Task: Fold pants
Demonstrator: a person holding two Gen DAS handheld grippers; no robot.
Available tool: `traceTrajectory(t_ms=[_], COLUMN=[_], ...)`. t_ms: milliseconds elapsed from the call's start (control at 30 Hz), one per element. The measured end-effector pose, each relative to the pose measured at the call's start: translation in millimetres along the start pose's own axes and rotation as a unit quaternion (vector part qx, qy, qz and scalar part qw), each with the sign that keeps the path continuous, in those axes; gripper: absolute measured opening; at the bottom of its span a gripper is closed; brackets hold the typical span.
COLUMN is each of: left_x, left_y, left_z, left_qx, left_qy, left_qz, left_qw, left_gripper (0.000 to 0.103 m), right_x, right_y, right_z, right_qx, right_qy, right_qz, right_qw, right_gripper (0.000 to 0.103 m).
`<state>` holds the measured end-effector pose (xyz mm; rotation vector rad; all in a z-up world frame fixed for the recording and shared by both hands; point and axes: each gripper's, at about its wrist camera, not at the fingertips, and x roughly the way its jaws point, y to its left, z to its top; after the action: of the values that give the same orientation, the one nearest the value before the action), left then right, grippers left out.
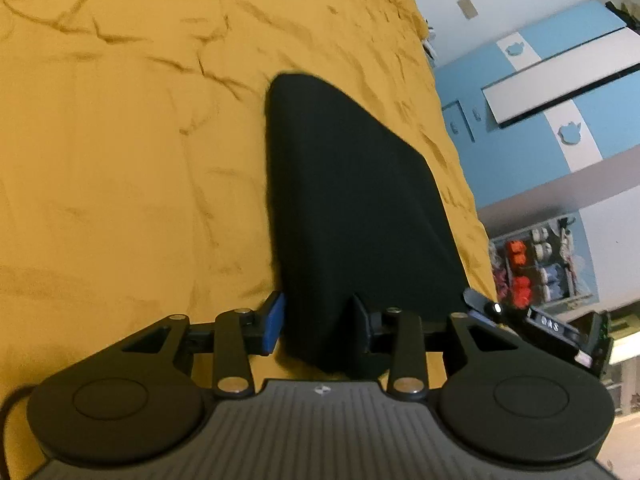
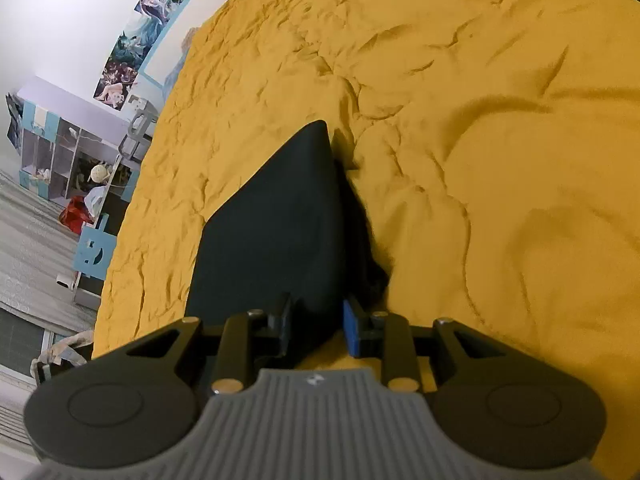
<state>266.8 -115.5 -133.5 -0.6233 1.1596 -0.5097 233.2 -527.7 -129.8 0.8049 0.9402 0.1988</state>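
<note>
Gripping black pants [image 1: 352, 200], both jaws closed.

- Read one marking only: white characters, roughly "04S", on a black strip [image 1: 554, 327] at the right edge of the left wrist view; blurred, so reading unsure.
- Spotted a small white emblem, no letters, on the ribbed grey body of the left gripper [image 1: 320, 322] and the same on the right gripper [image 2: 316, 326].
- Checked the posters [image 2: 138, 36] on the wall in the right wrist view: artwork only, no legible text.
</note>
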Motion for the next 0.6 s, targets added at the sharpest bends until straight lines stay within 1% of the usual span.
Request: traceTrajectory(t_ms=[67,100,133,200,233,267,333,367,433,467,500,533,567,600], left_x=[5,7,10,11,7,2,-12,-16,-16,-13,-7,1,8,15], left_y=[0,0,1,1,-1,-4,-11,-12,-10,-7,-3,2,6,12], left_z=[-2,-2,-2,-1,2,6,14,16,17,16,13,9,4,-1], left_qx=[0.001,-0.001,-0.006,-0.013,-0.012,-0.01,-0.014,-0.021,-0.041,-0.047,-0.051,-0.056,-0.062,-0.066], left_qy=[0.009,0.011,0.019,0.034,0.038,0.038,0.03,0.031,0.04,0.047,0.055,0.065,0.074,0.082], left_qz=[0.002,0.002,0.003,0.003,-0.005,-0.014,-0.034,-0.037,-0.036,-0.026,-0.009,0.007,0.017,0.028], left_qw=[1.0,0.9999,0.9998,0.9993,0.9992,0.9991,0.9989,0.9986,0.9977,0.9975,0.9972,0.9963,0.9951,0.994], left_gripper=[0.043,0.043,0.042,0.031,0.023,0.017,0.013,0.011,0.01,0.01,0.01,0.01,0.008,0.008], right_x=[2,2,3,0,-5,-10,-19,-21,-17,-13,-8,-1,5,9], right_y=[0,2,3,9,15,20,29,33,34,33,31,28,24,21], right_z=[-1,-1,-1,1,2,4,8,10,8,6,2,-3,-8,-11], right_qx=[-0.001,-0.004,-0.006,-0.008,-0.014,-0.02,-0.03,-0.039,-0.048,-0.053,-0.055,-0.062,-0.07,-0.071], right_qy=[-0.003,-0.005,-0.007,-0.012,-0.02,-0.028,-0.04,-0.044,-0.035,-0.026,-0.019,-0.012,-0.01,-0.01], right_qz=[-0.002,-0.005,-0.009,-0.01,-0.002,0.006,0.015,0.006,-0.022,-0.036,-0.046,-0.065,-0.082,-0.09], right_qw=[1.0,1.0,1.0,1.0,1.0,0.999,0.999,0.998,0.998,0.998,0.997,0.996,0.994,0.993], right_gripper=[0.023,0.02,0.01,0.008,0.006,0.006,0.006,0.006,0.005,0.005,0.005,0.005,0.005,0.004])
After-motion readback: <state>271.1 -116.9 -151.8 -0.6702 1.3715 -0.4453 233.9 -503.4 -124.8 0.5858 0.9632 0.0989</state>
